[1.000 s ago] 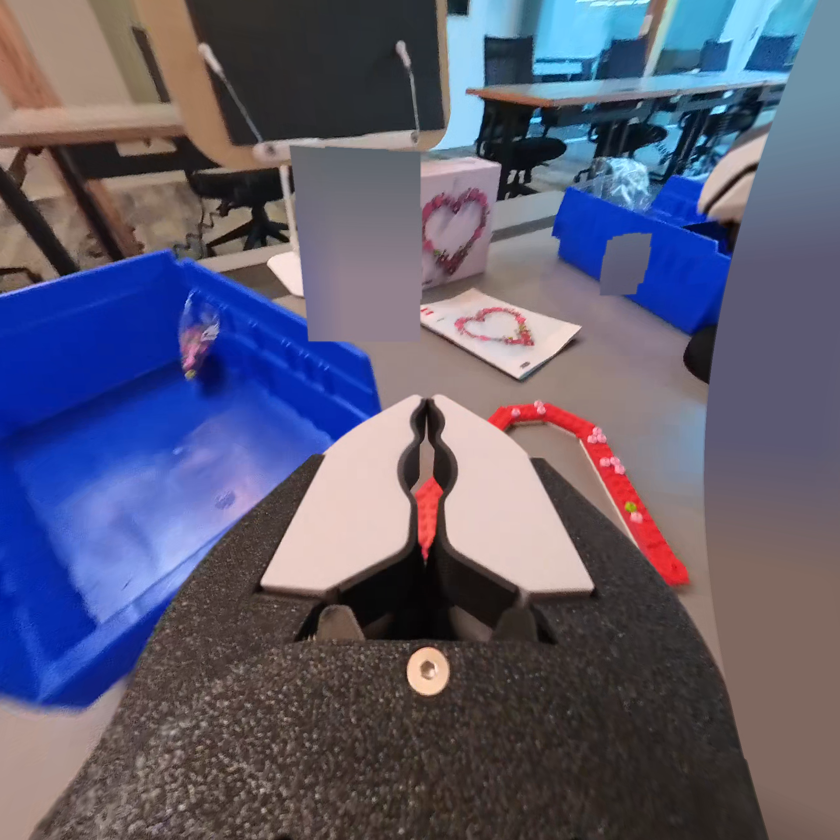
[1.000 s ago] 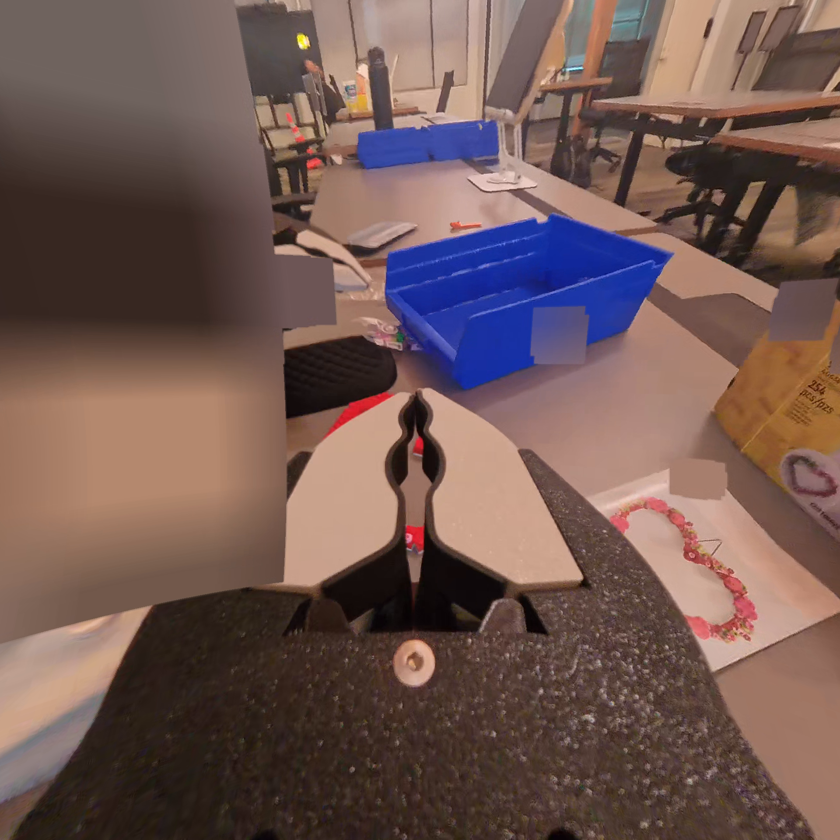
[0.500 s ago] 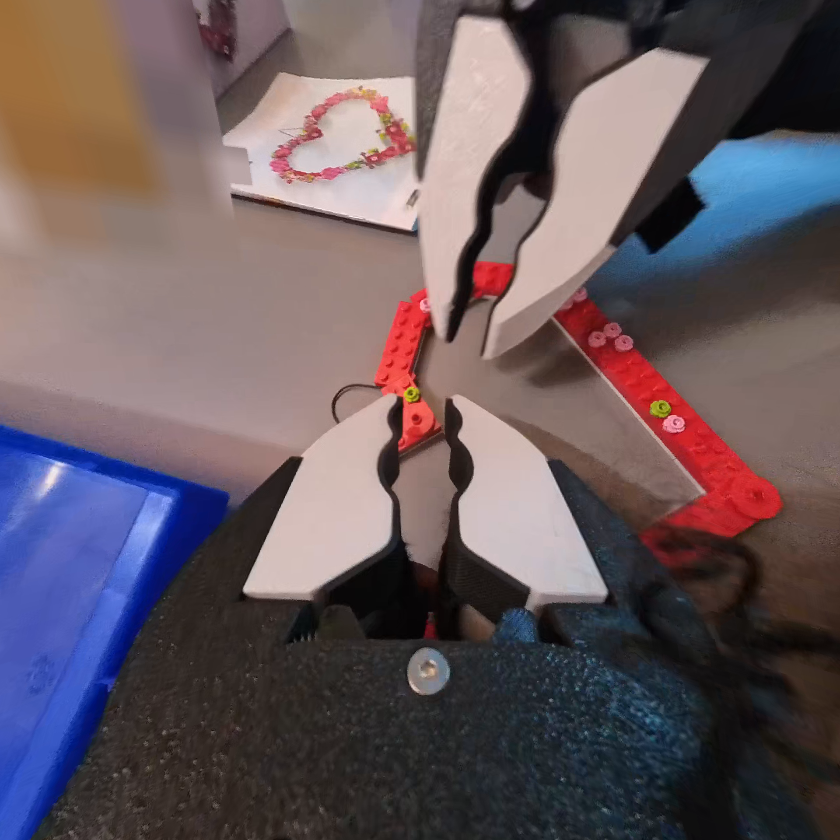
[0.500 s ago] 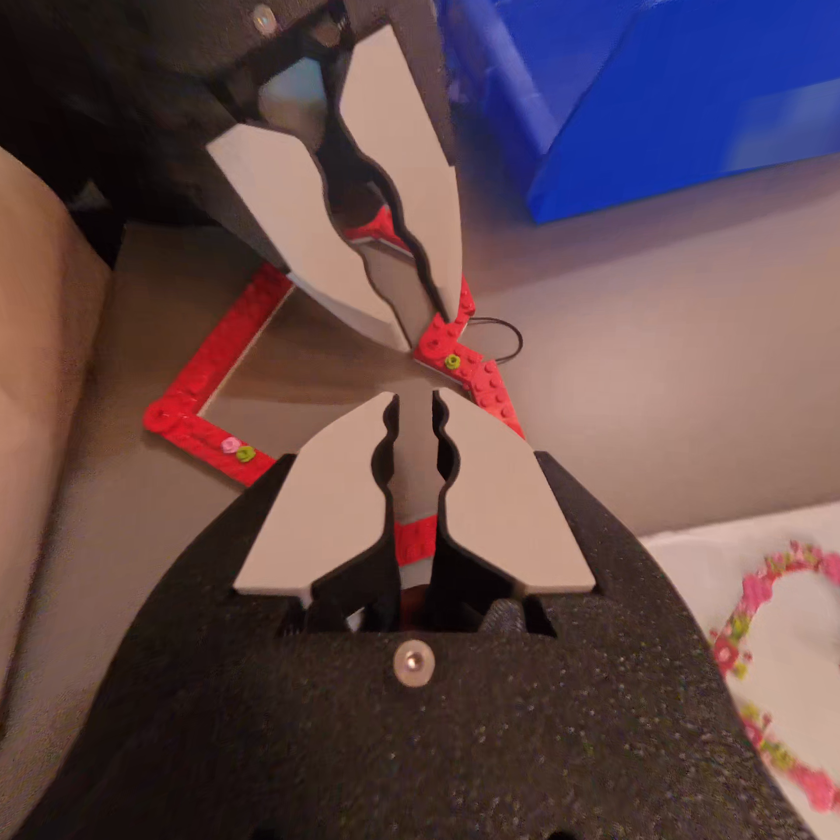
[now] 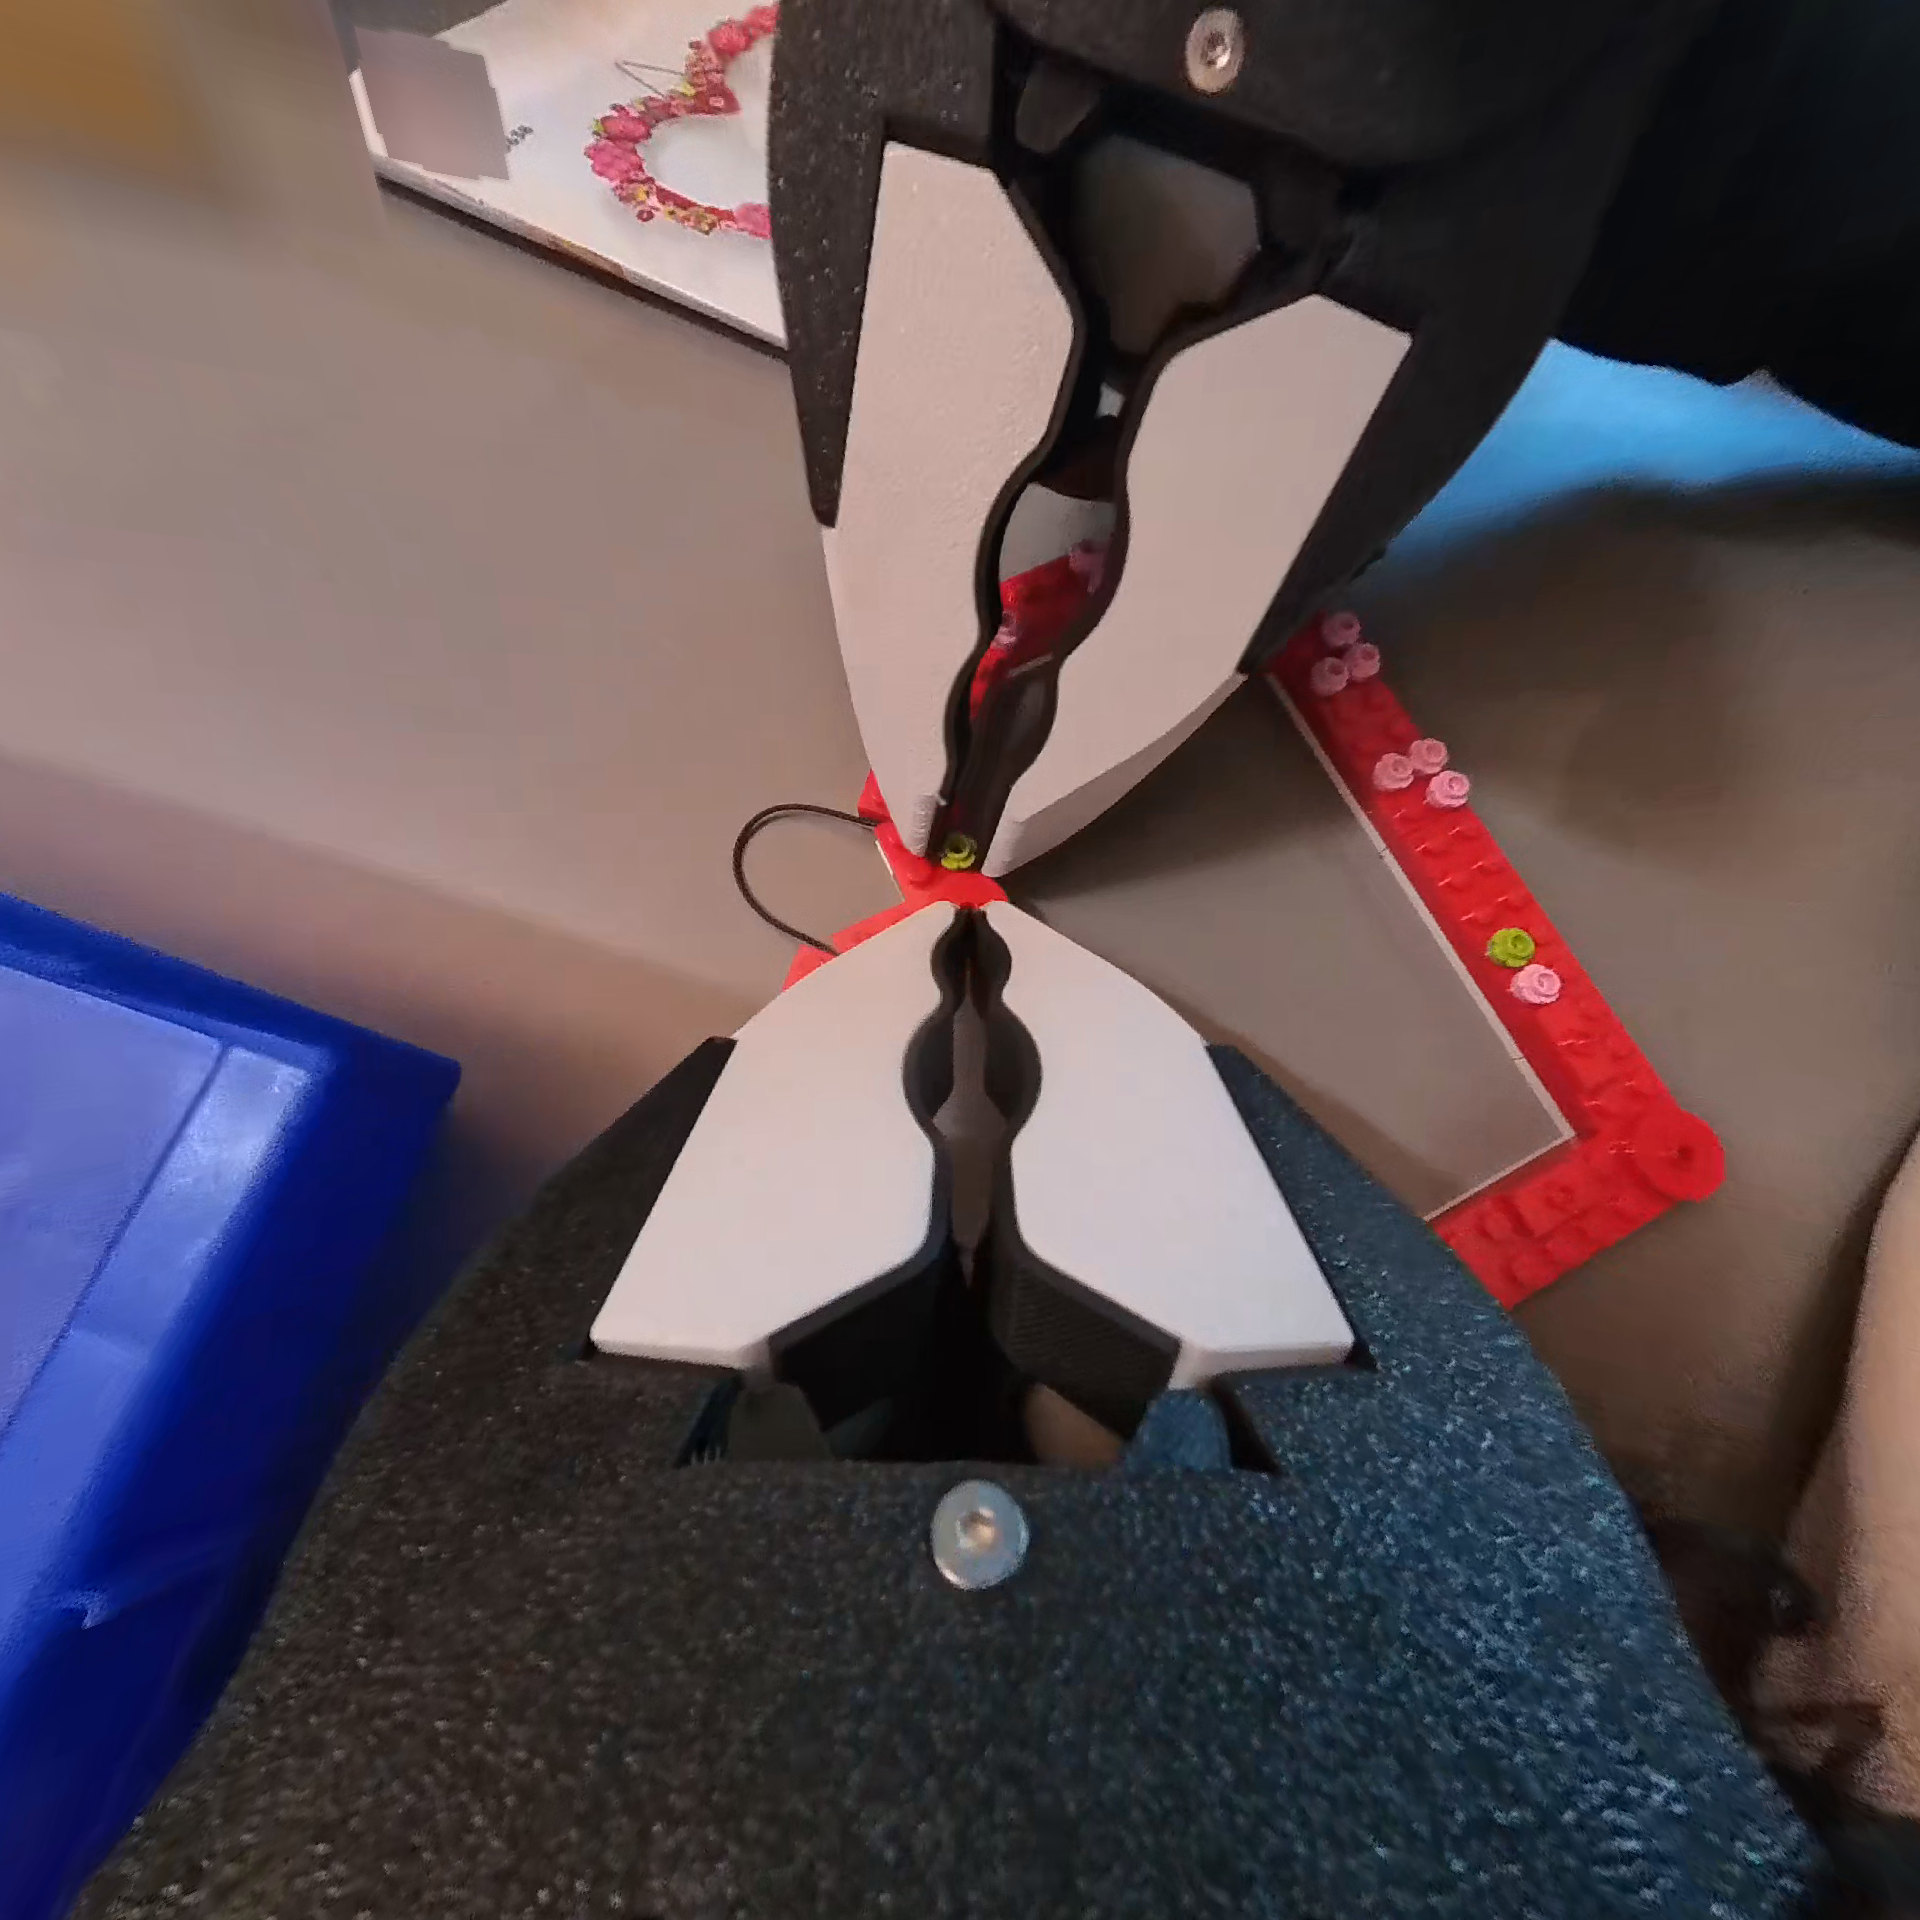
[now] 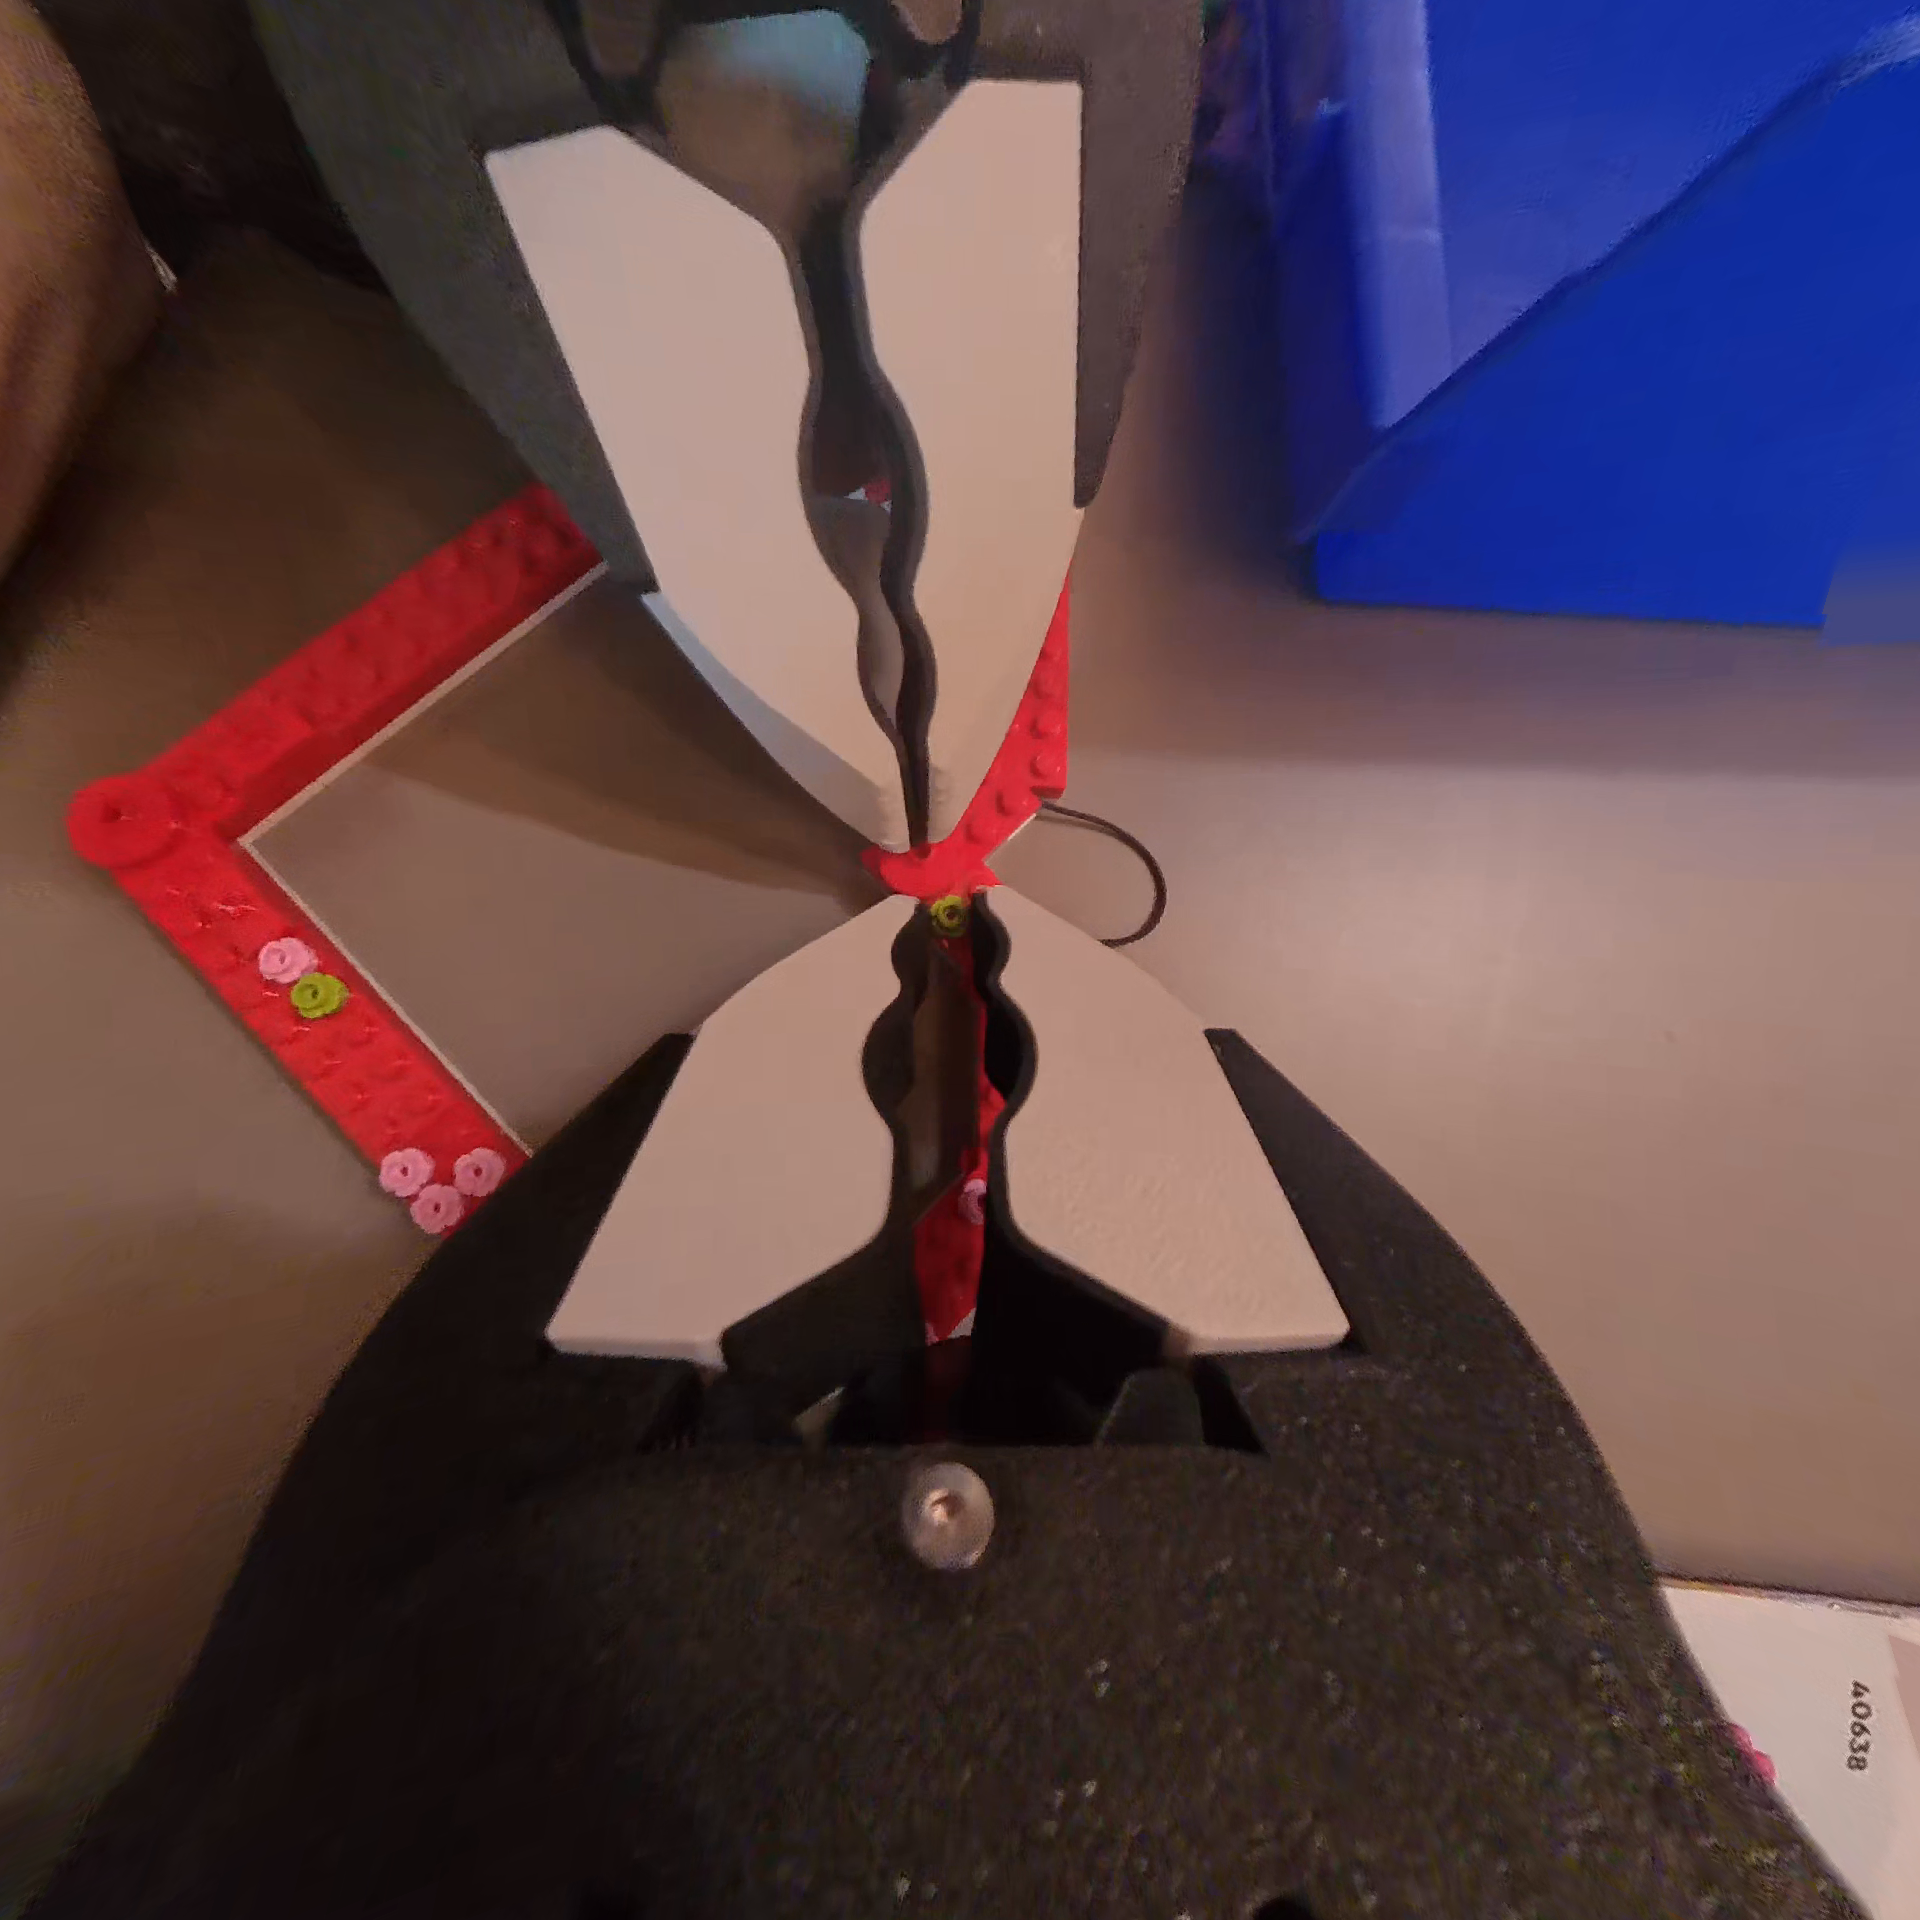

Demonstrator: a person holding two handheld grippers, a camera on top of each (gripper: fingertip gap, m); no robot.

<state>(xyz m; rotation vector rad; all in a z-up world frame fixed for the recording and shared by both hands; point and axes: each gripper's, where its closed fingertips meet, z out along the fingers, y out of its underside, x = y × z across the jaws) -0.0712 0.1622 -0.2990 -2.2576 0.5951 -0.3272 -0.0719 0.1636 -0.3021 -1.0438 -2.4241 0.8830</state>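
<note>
The left hand-held gripper (image 5: 966, 909) and the right hand-held gripper (image 6: 948, 914) met tip to tip over a red brick frame (image 5: 1475, 914) lying on the grey desk (image 5: 416, 571), both clenched on its near corner beside a green stud (image 5: 957, 850). A blue bin (image 5: 156, 1247) sat at 8 o'clock and a printed sheet (image 5: 665, 156) at 11.

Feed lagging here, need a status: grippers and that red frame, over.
Left gripper jaws shut, tips at red brick frame corner. Right gripper jaws narrow around green stud; grip unclear. Blue bin beside, not touching.
</note>
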